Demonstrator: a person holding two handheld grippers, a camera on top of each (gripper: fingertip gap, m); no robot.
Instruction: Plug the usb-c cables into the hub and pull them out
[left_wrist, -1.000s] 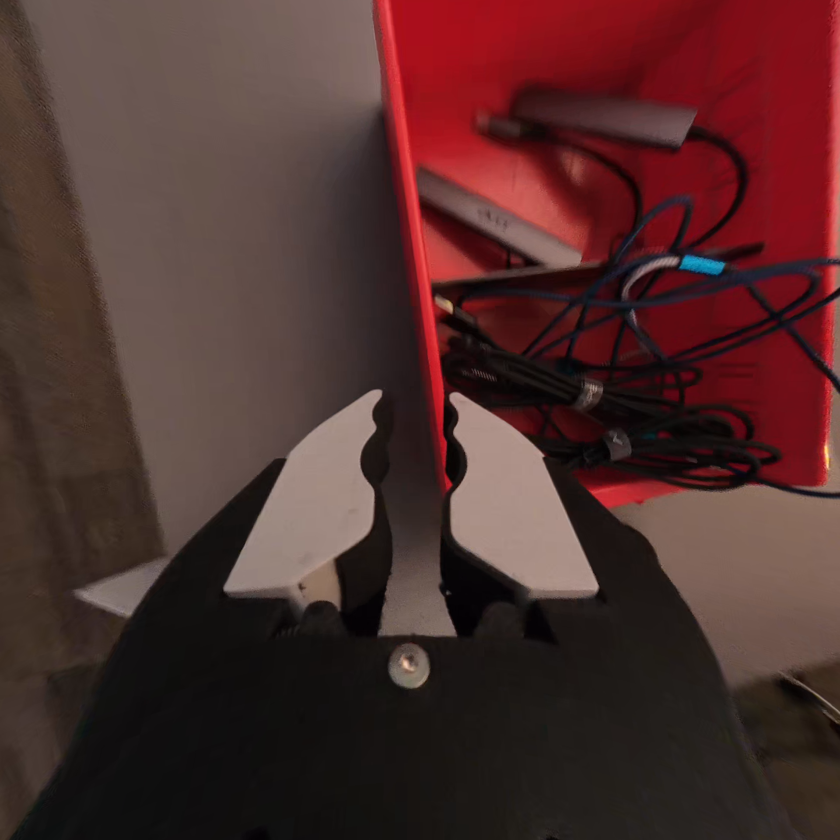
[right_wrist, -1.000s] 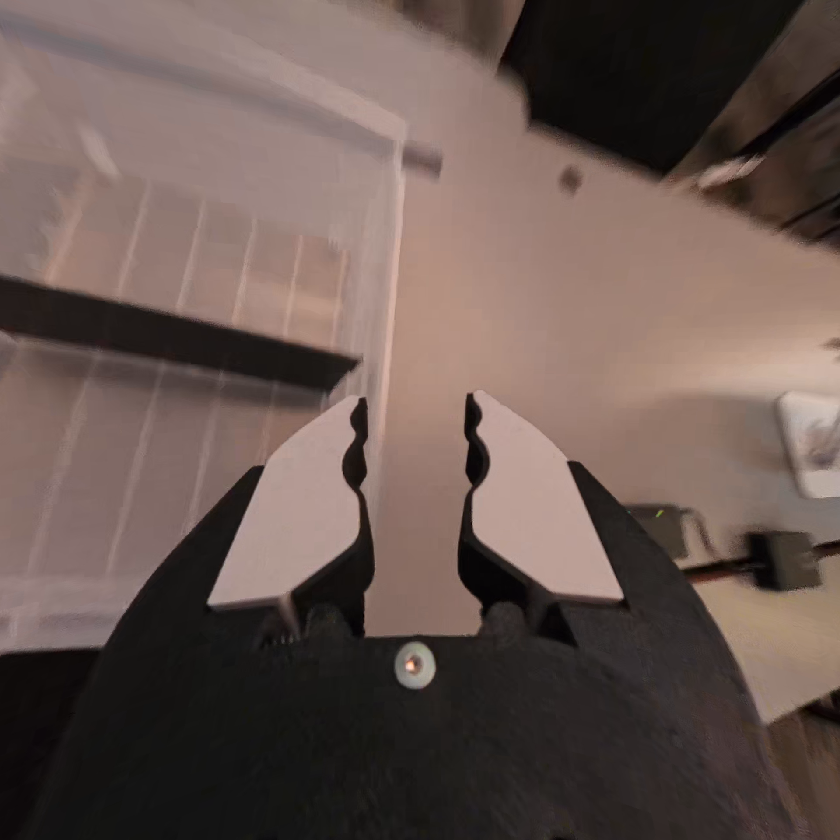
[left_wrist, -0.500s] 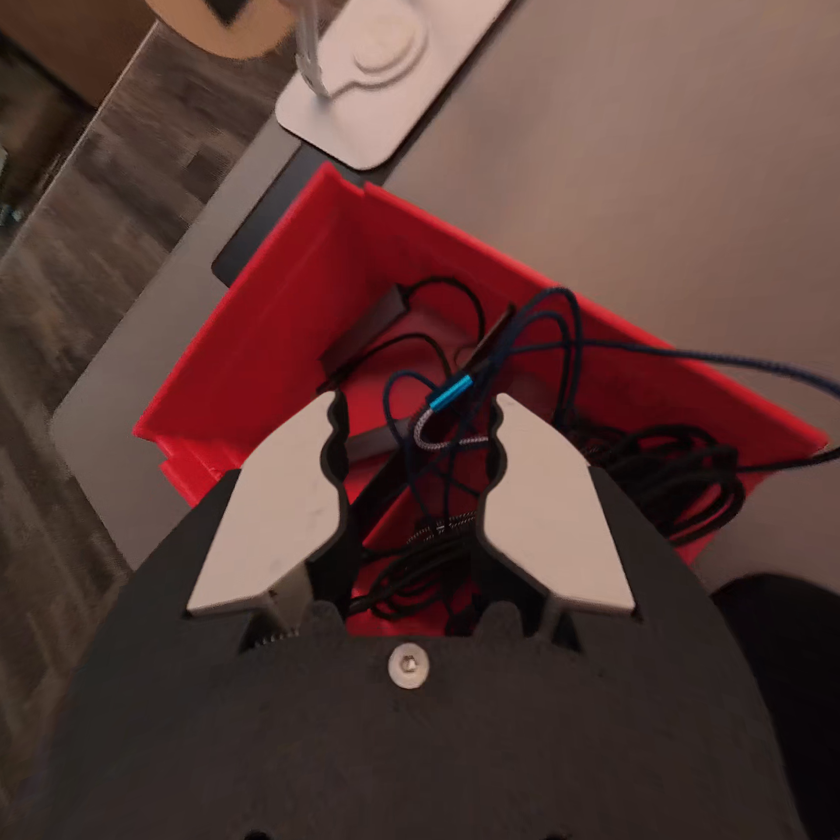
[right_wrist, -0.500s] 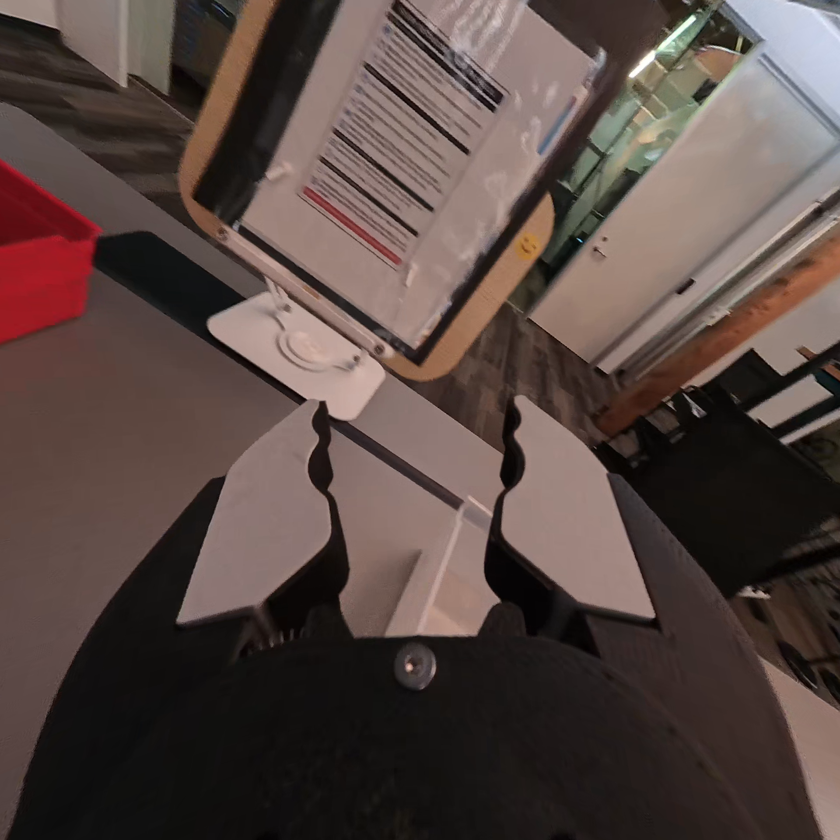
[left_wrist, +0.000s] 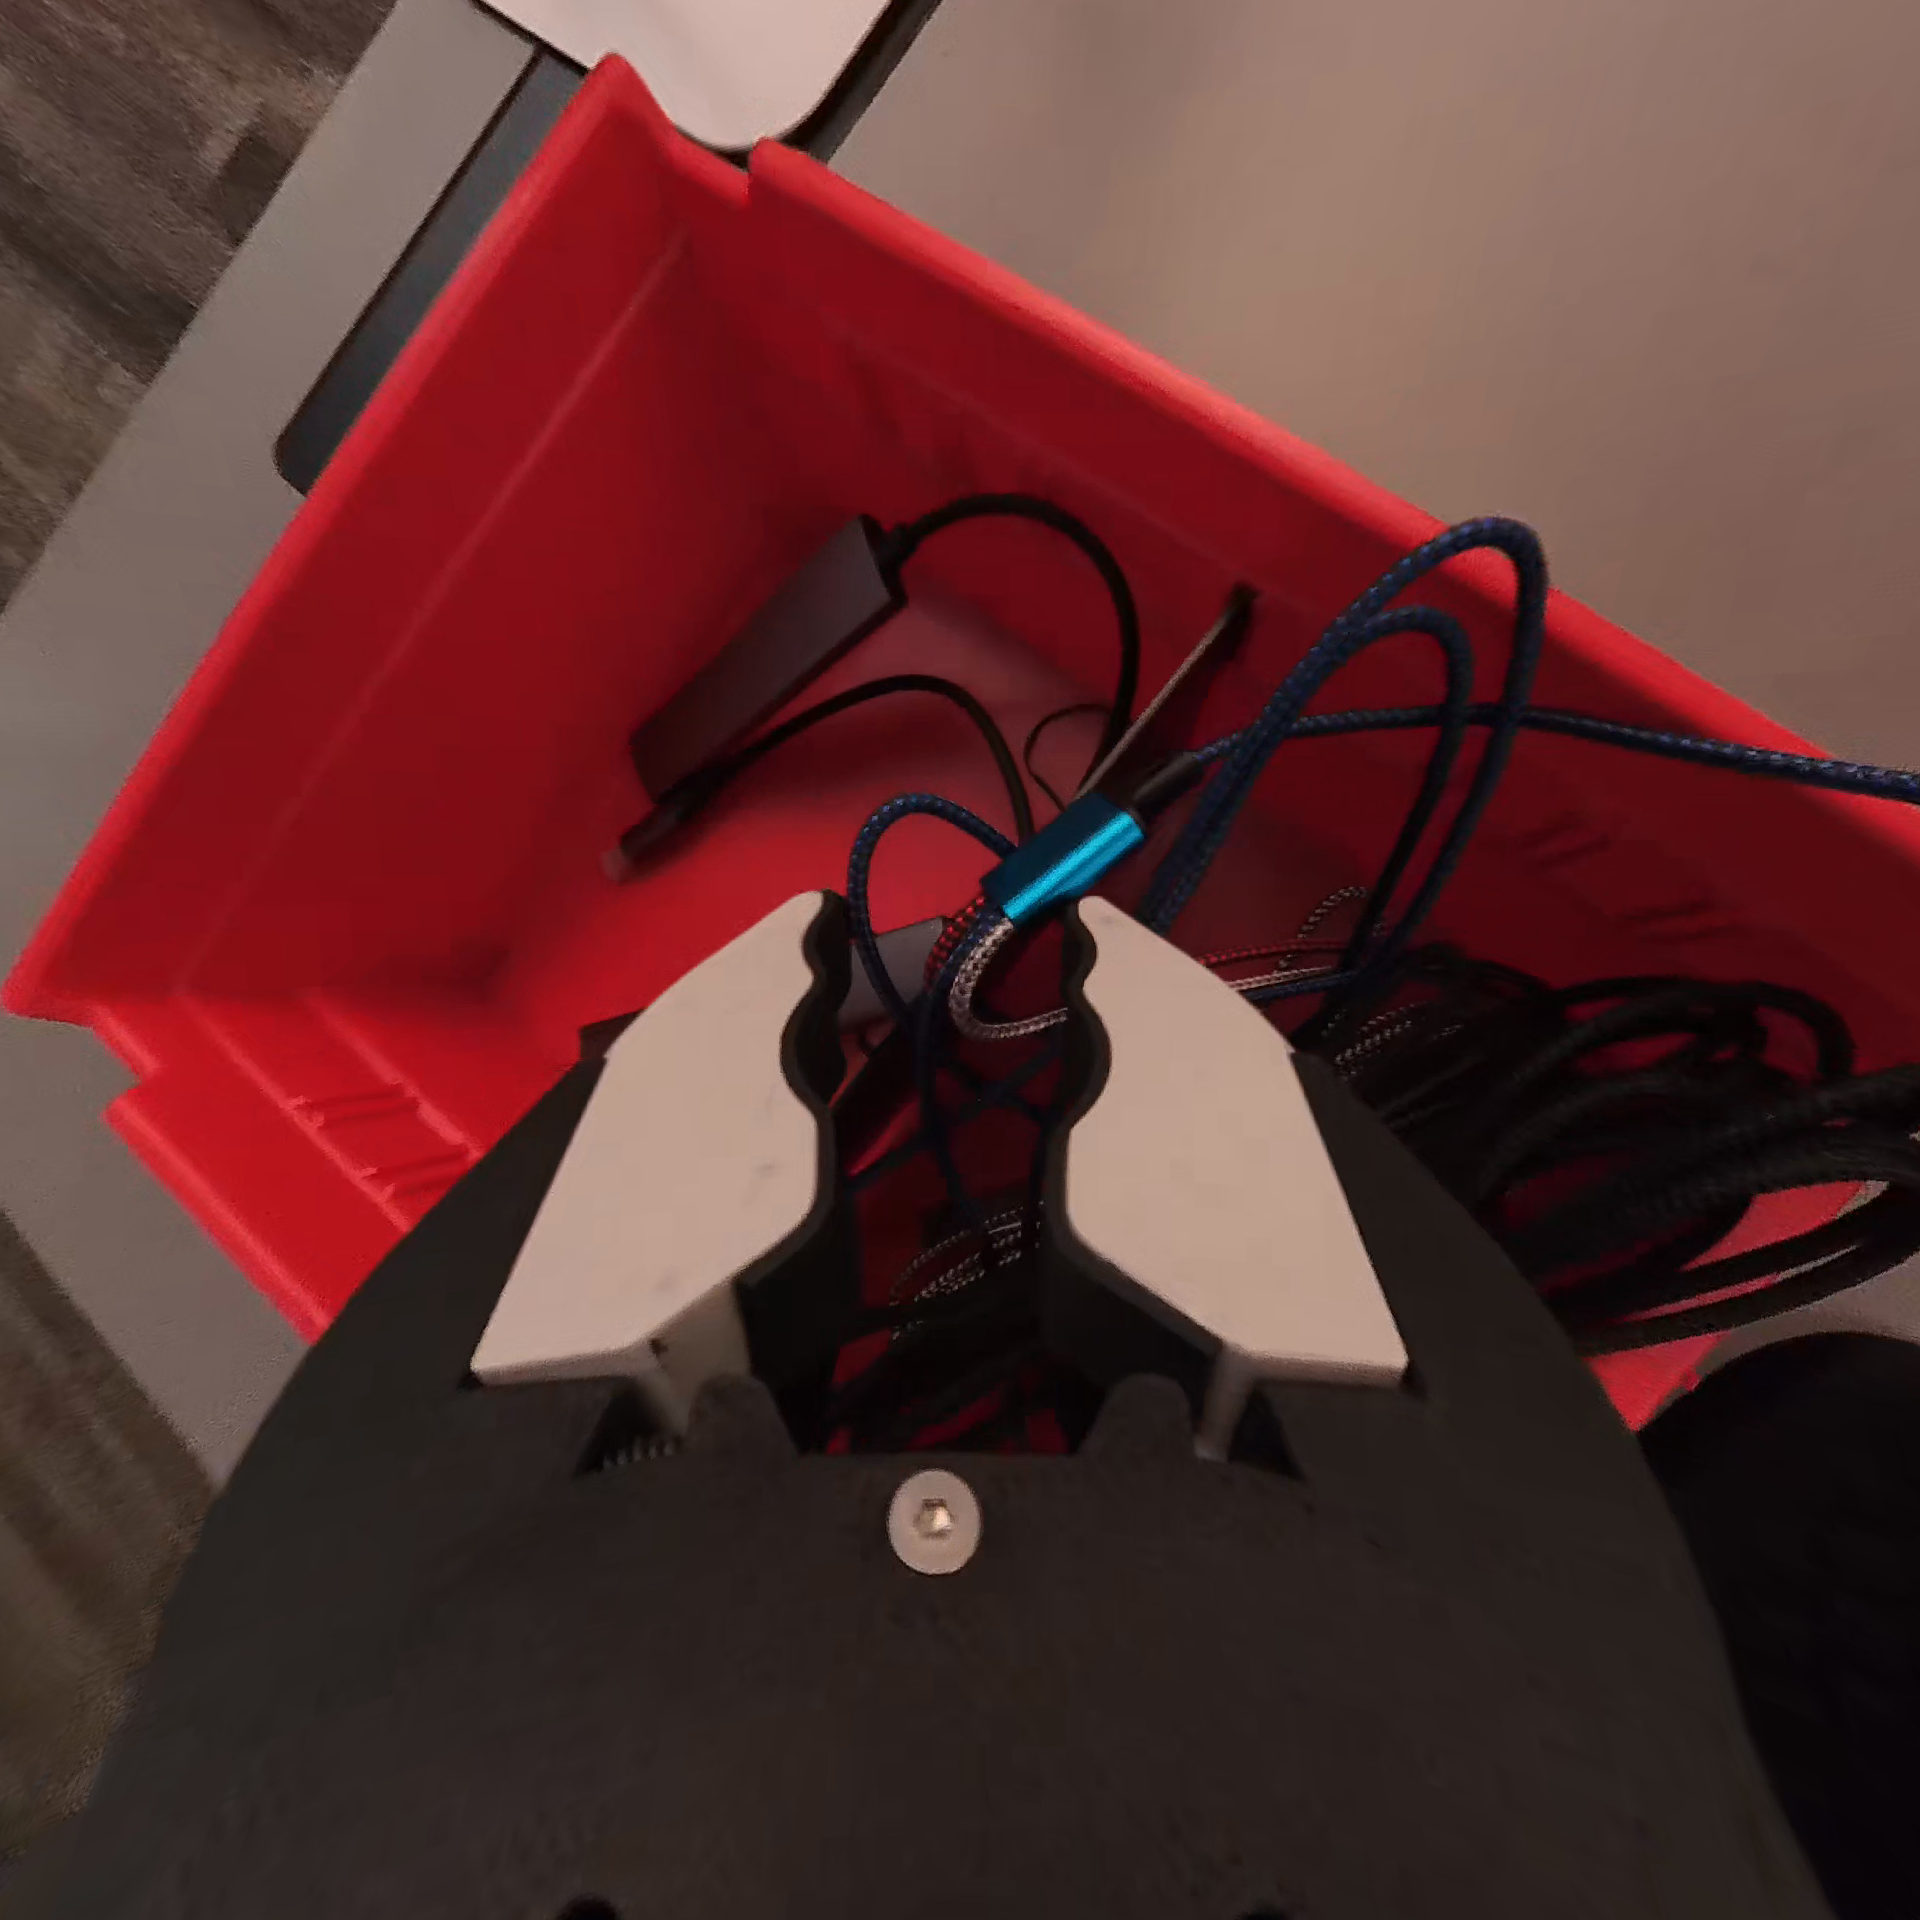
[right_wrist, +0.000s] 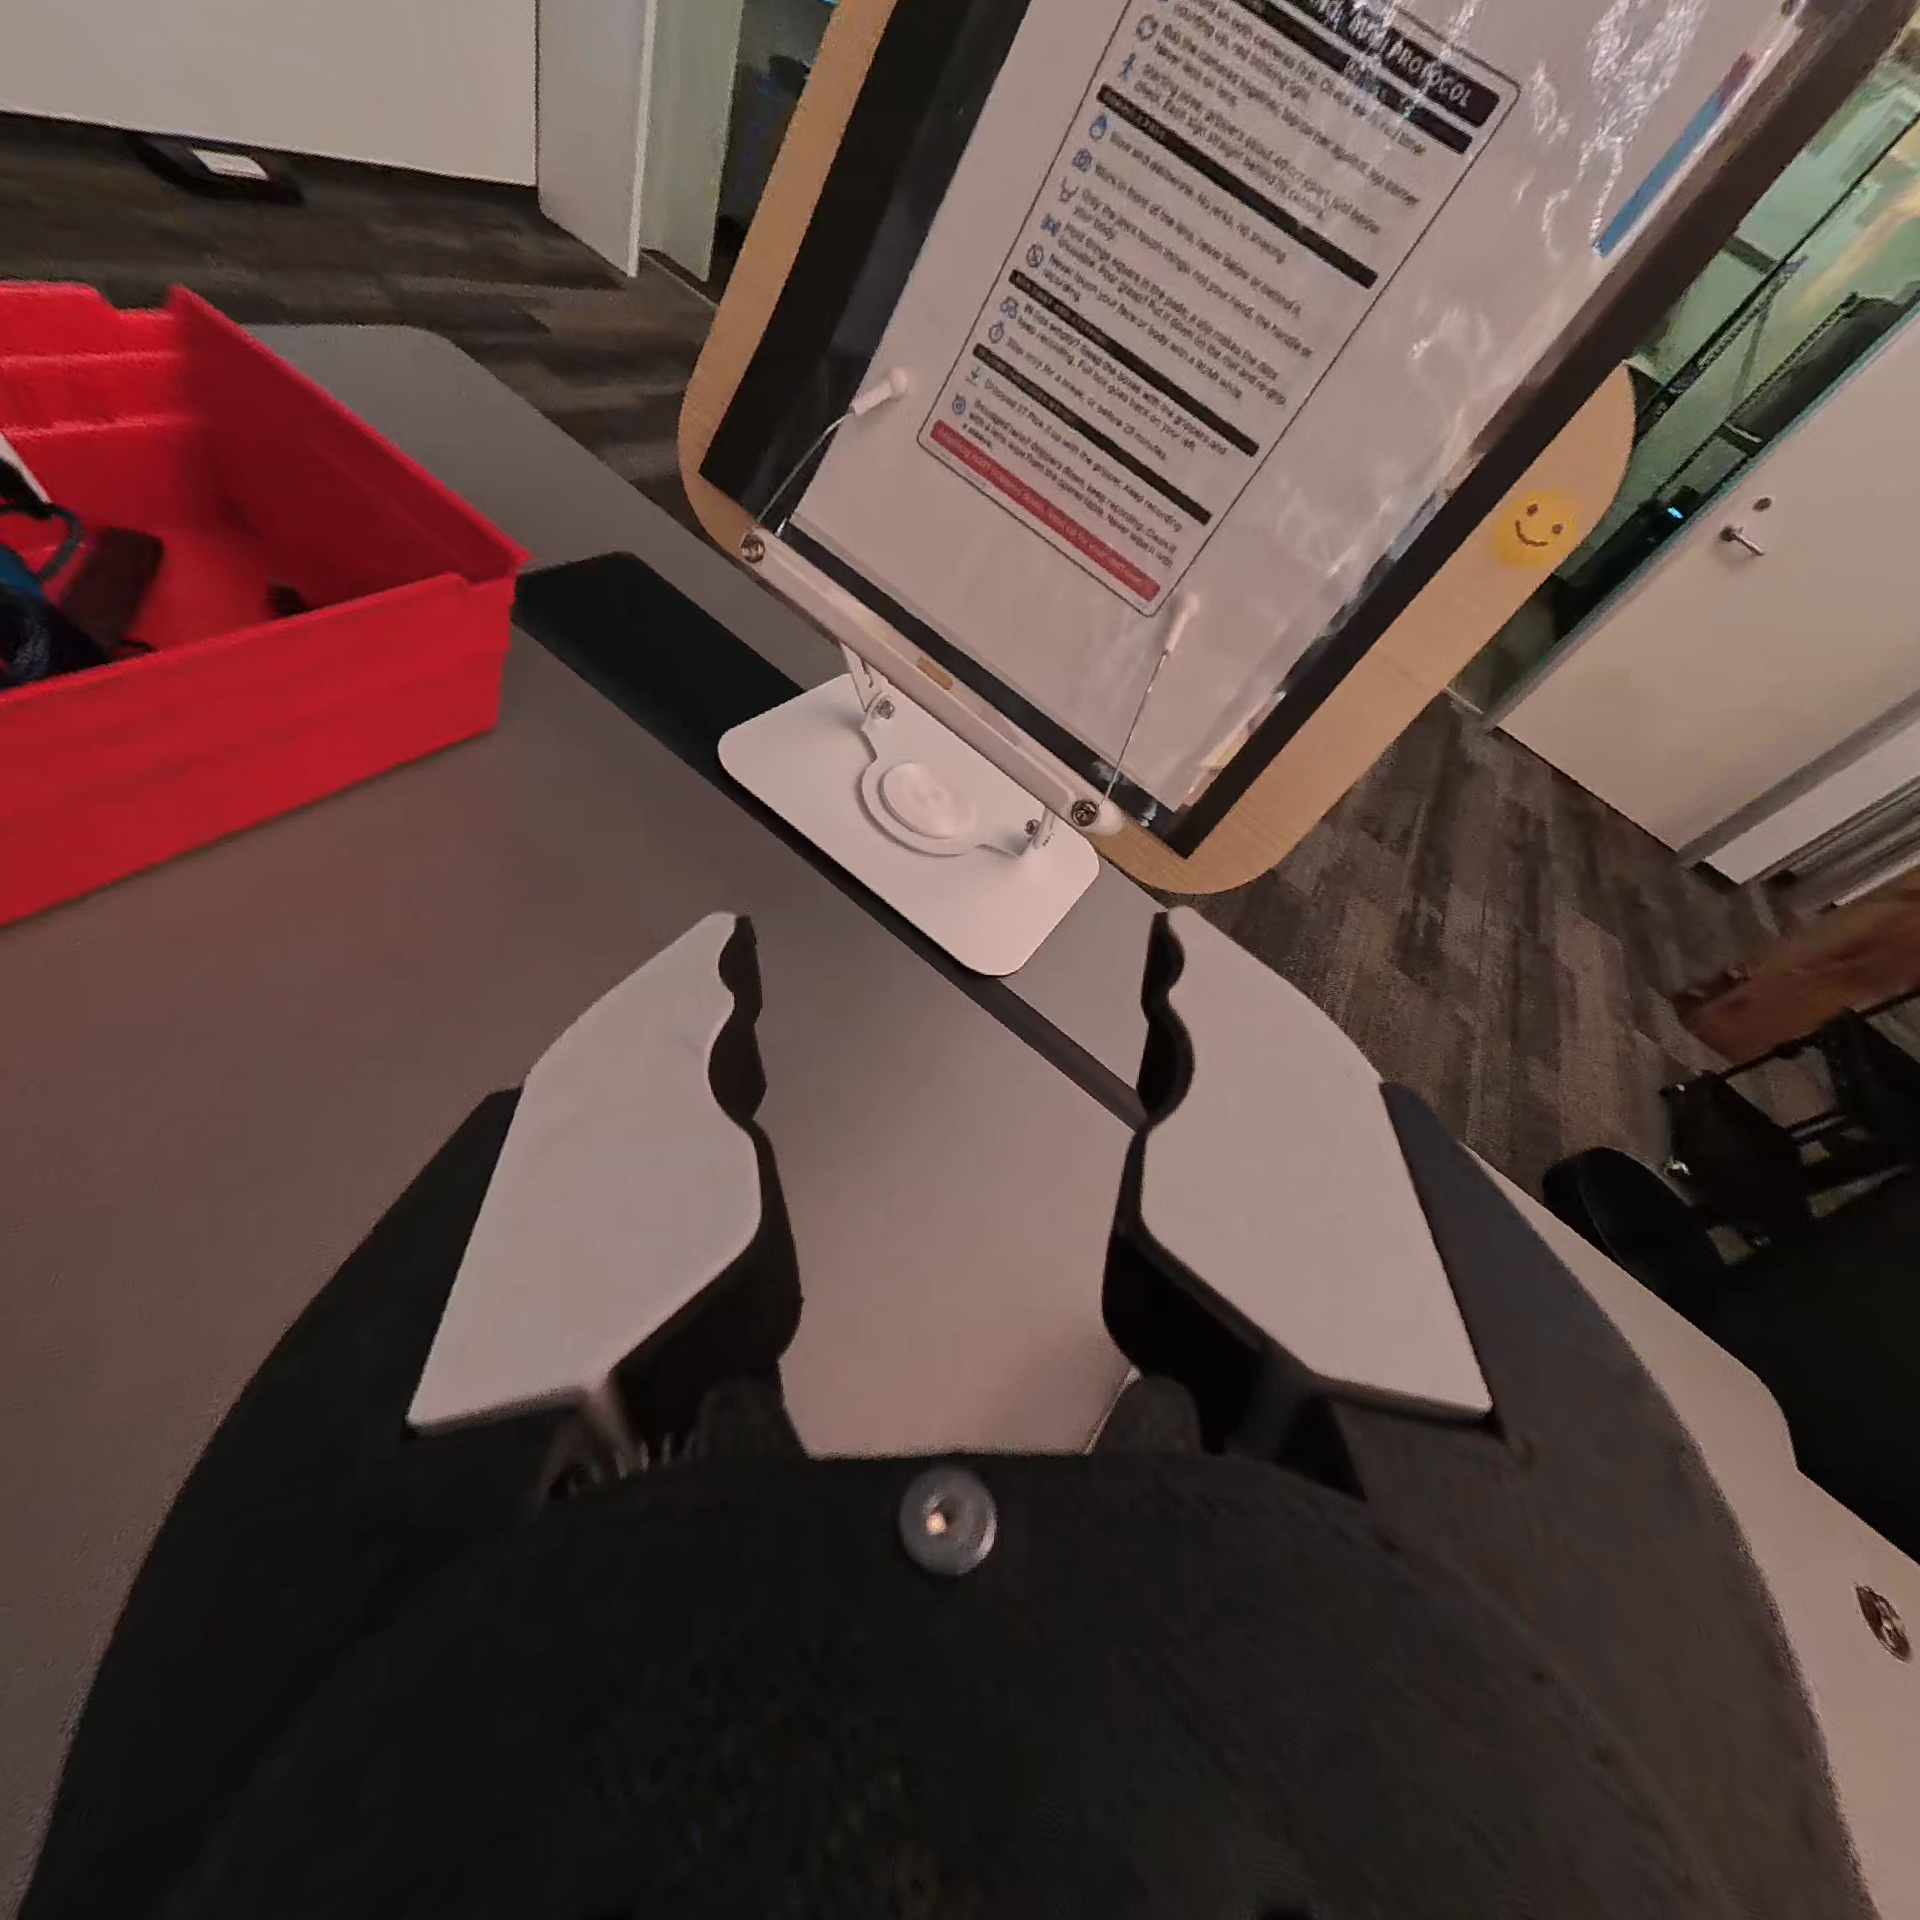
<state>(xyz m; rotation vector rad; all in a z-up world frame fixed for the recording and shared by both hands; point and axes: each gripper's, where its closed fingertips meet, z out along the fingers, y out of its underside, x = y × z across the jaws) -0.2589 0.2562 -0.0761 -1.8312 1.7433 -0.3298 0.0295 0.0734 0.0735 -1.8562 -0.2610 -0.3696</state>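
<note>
Several limp, tangle-prone braided usb-c cables (left_wrist: 1340, 717) lie in red plastic bin (left_wrist: 582, 499) by dark slim hub (left_wrist: 764, 665); left gripper (left_wrist: 948, 940) spread over rigid blue connector sleeve (left_wrist: 1065, 864), likely best hold; right gripper (right_wrist: 943, 971) spread, empty.

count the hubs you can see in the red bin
2. One dark hub lies flat near the red bin far-left wall; a second hub sits tilted mid-bin behind the blue connector. Cables may hide more.
</note>
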